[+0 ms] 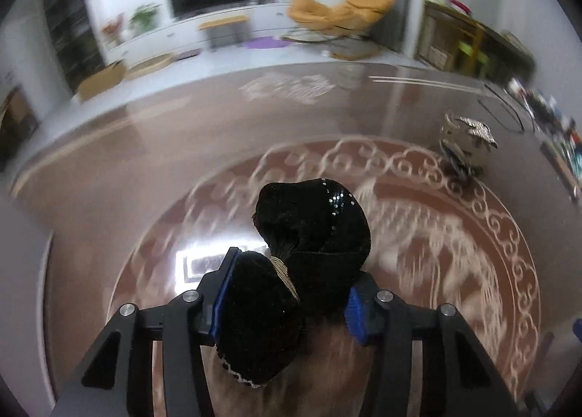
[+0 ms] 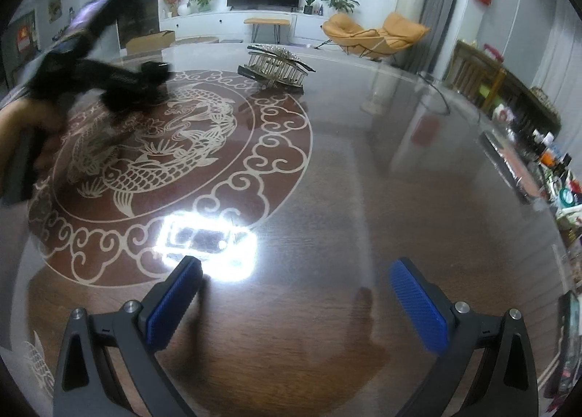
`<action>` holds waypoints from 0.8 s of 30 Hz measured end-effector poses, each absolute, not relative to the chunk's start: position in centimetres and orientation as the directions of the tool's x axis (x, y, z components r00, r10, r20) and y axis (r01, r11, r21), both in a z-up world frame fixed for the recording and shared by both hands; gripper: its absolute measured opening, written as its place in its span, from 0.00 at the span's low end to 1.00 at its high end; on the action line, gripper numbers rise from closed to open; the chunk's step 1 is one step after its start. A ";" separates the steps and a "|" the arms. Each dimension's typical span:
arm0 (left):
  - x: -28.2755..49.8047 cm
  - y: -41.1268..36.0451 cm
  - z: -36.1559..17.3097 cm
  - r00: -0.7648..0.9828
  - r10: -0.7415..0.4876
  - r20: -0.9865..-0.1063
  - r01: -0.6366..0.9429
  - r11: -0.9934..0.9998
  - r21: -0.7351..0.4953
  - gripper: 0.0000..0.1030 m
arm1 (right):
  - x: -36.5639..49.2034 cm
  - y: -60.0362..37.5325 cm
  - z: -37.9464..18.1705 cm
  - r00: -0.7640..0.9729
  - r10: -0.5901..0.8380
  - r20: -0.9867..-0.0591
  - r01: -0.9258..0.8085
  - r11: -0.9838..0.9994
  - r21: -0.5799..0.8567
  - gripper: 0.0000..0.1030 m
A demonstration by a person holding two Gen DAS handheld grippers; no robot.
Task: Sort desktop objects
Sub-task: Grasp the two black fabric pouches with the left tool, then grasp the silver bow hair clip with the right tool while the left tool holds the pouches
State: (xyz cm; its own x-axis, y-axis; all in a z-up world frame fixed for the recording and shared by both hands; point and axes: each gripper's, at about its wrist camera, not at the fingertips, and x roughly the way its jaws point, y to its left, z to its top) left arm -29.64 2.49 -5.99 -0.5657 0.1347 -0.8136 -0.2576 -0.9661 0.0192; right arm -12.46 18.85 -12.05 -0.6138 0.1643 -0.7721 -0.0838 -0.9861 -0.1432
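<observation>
Left wrist: left gripper clamped on black velvet bow, lifted over glossy table; metal hair claw far right.

Right wrist: right gripper spread wide, empty, low over tabletop; bow upper left, blurred; hair claw beyond dragon medallion.
</observation>
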 end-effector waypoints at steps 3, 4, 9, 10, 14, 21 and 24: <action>-24.9 0.7 -6.3 -0.577 0.092 -0.811 -0.206 -0.978 0.035 0.49 | -12.8 19.1 -12.3 -0.597 0.145 -0.789 -0.076 -0.989 -0.124 1.00; -23.4 0.3 -6.4 -0.583 0.077 -0.809 -0.195 -0.980 0.047 0.49 | -12.8 19.4 -12.3 -0.593 0.128 -0.795 -0.077 -0.992 -0.103 1.00; -17.9 -2.6 -7.1 -0.603 0.044 -0.796 -0.145 -0.988 0.056 0.51 | -13.1 20.7 -12.7 -0.573 0.053 -0.818 -0.080 -0.997 -0.009 1.00; -17.4 -2.8 -7.2 -0.609 0.035 -0.792 -0.145 -0.987 0.068 0.52 | -13.1 20.6 -12.7 -0.572 0.057 -0.818 -0.079 -0.997 -0.014 1.00; -16.8 -3.1 -7.3 -0.631 0.034 -0.775 -0.138 -0.988 0.069 0.53 | -13.1 20.4 -12.7 -0.572 0.055 -0.818 -0.075 -0.997 -0.015 1.00; -16.8 -3.7 -6.9 -0.624 0.055 -0.780 -0.133 -0.990 0.037 0.55 | -13.1 20.4 -12.7 -0.572 0.055 -0.818 -0.074 -0.997 -0.015 1.00; -17.0 -3.6 -7.1 -0.618 0.068 -0.783 -0.128 -0.992 0.015 0.56 | -13.1 20.4 -12.7 -0.572 0.054 -0.818 -0.074 -0.997 -0.014 1.00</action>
